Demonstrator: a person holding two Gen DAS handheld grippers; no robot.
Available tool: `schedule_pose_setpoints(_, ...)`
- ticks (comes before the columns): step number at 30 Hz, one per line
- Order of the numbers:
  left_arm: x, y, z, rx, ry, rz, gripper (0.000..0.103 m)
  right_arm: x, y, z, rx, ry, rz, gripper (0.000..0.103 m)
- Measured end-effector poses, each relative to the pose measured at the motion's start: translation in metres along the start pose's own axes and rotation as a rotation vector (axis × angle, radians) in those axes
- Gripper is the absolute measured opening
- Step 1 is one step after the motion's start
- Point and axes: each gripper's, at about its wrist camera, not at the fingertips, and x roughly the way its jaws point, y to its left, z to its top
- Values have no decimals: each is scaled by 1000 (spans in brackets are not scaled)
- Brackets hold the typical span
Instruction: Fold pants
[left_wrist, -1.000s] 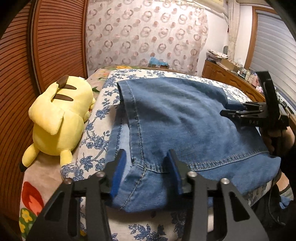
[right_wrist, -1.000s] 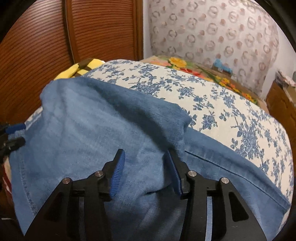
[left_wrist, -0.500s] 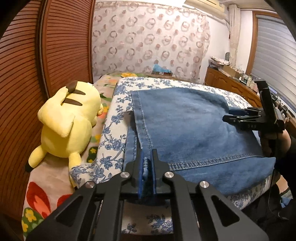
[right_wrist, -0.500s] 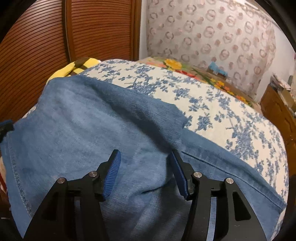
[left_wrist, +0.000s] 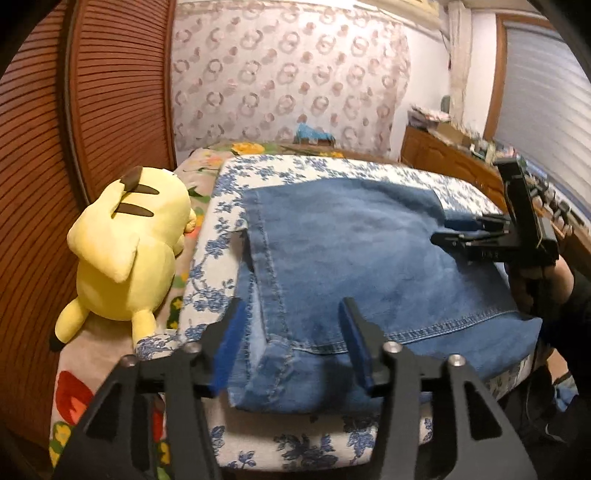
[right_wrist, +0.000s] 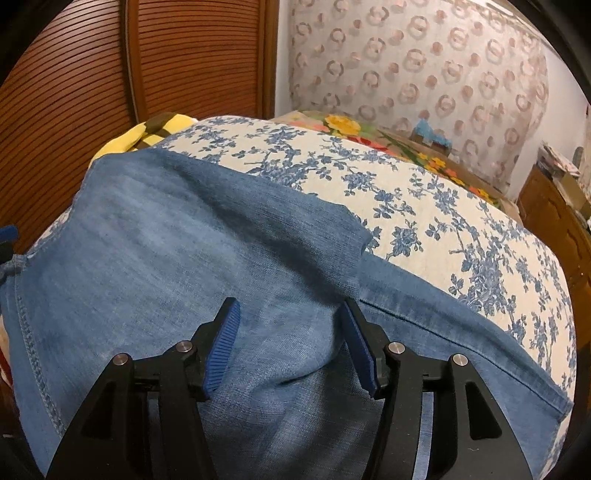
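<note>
Blue denim pants (left_wrist: 362, 258) lie folded flat on a blue-floral cushion (left_wrist: 332, 166). My left gripper (left_wrist: 291, 332) is open at the near left corner, its jaws either side of the stitched hem, which hangs over the cushion's front edge. My right gripper (right_wrist: 290, 334) is open low over the denim (right_wrist: 184, 266), with the folded layer's corner just ahead of its right jaw. The right gripper also shows in the left wrist view (left_wrist: 454, 232), at the pants' right edge.
A yellow plush toy (left_wrist: 129, 251) lies left of the cushion on a flowered sheet (left_wrist: 74, 391). Wooden slatted doors (left_wrist: 48, 147) stand at the left. A wooden dresser (left_wrist: 443, 158) with clutter is at the back right. A patterned curtain (right_wrist: 406, 66) hangs behind.
My left gripper closed on the hem corner half a second ago and has now opened, letting it go. My right gripper stayed open and shifted slightly over the denim.
</note>
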Motion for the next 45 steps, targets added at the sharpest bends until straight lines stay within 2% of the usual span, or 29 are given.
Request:
schedule_pose_setpoints(9, 3, -33, 13, 28, -7, -47, 58, 1, -2, -1, 10, 5, 9, 59)
schedule_pose_setpoints(21, 10, -58, 22, 49, -10, -71, 58, 0, -2, -1, 10, 4, 9, 61)
schedule_pose_setpoints(27, 17, -70, 21, 66, -1, -91, 58, -32, -13, -12, 36, -44, 2, 61)
schedule_pose_setpoints(34, 27, -93, 21, 86, 10, -129, 58, -83, -39, -42, 60, -59, -85, 61)
schedule_pose_setpoints(45, 41, -130, 17, 140, 45, -175, 58, -164, -119, -131, 235, -56, -263, 61)
